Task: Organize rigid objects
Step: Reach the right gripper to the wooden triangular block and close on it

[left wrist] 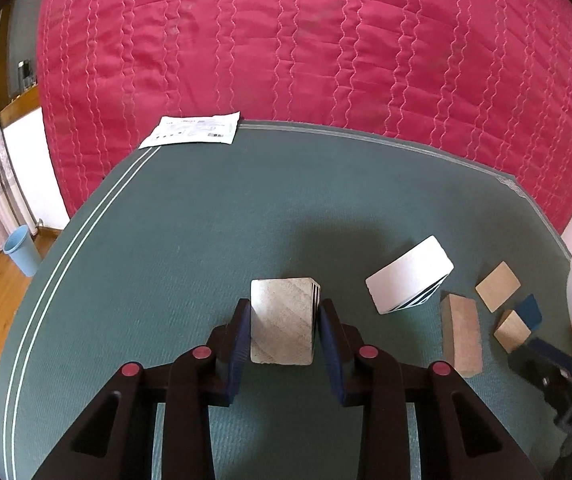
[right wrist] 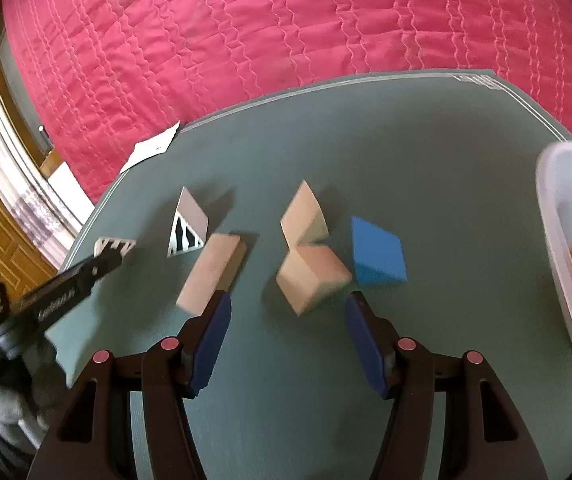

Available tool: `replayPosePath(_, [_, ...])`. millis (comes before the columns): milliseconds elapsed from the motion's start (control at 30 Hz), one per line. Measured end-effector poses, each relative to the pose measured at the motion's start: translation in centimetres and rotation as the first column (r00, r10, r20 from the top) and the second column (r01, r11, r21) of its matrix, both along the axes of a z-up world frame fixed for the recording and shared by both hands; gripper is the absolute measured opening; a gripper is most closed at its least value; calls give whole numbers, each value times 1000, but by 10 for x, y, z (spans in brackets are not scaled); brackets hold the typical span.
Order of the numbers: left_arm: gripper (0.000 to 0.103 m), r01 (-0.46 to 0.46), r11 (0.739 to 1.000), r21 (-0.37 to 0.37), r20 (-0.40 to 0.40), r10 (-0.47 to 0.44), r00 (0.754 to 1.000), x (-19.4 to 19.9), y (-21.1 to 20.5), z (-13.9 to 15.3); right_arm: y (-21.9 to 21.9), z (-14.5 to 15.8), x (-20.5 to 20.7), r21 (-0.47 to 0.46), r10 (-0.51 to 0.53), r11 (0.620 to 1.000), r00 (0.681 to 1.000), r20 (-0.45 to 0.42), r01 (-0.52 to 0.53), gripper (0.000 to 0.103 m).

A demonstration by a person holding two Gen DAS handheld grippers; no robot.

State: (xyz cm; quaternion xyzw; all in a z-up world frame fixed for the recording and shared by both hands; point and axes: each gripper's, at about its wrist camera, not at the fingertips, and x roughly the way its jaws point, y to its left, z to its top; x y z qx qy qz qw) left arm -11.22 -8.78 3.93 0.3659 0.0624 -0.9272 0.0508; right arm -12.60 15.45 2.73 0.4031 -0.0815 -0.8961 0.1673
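left wrist view: striped block [left wrist: 282, 320] is clamped by left gripper [left wrist: 283, 330] | right gripper [right wrist: 288, 320] is held half open, empty, near wooden block [right wrist: 310, 278]

Green mat [left wrist: 214, 216] (blocks [right wrist: 310, 276], leaflet [left wrist: 192, 130])

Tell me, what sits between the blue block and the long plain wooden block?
In the right wrist view, two plain wooden blocks, one touching the other, sit between the blue block and the long wooden block on the green mat.
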Motion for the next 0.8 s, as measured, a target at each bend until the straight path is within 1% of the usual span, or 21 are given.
replayPosePath(67, [35,-2,1000,4,4,2,1000,0,0,-1,-4,0,-5,20,-8,1000,1000,-8,8,61])
replayPosePath(200, [35,2,1000,3,6,-2,1000,0,1,-3,-16,0,-13,90,-31,995,999,-28,33,61])
replayPosePath(400, [33,0,1000,2,9,0,1000,1,4,-4,-31,-2,-17,204,-43,978,998,-42,51,60])
replayPosePath(467, [33,1,1000,9,10,-1,1000,1,4,-4,-32,-2,-17,230,-48,971,998,-44,56,58])
replayPosePath(533, [33,1,1000,14,11,-1,1000,0,5,-4,-35,-2,-17,271,-60,960,997,-50,71,51])
replayPosePath(633, [33,0,1000,27,14,-1,1000,0,4,-4,-35,-2,-17,282,-70,956,996,-53,82,46])
replayPosePath(700, [34,-1,999,43,21,0,1000,0,4,-5,-33,-1,-17,279,-73,956,996,-54,85,45])
replayPosePath(800, [39,-12,997,77,64,7,998,-5,-1,-11,-29,0,-16,272,-81,958,995,-54,93,44])
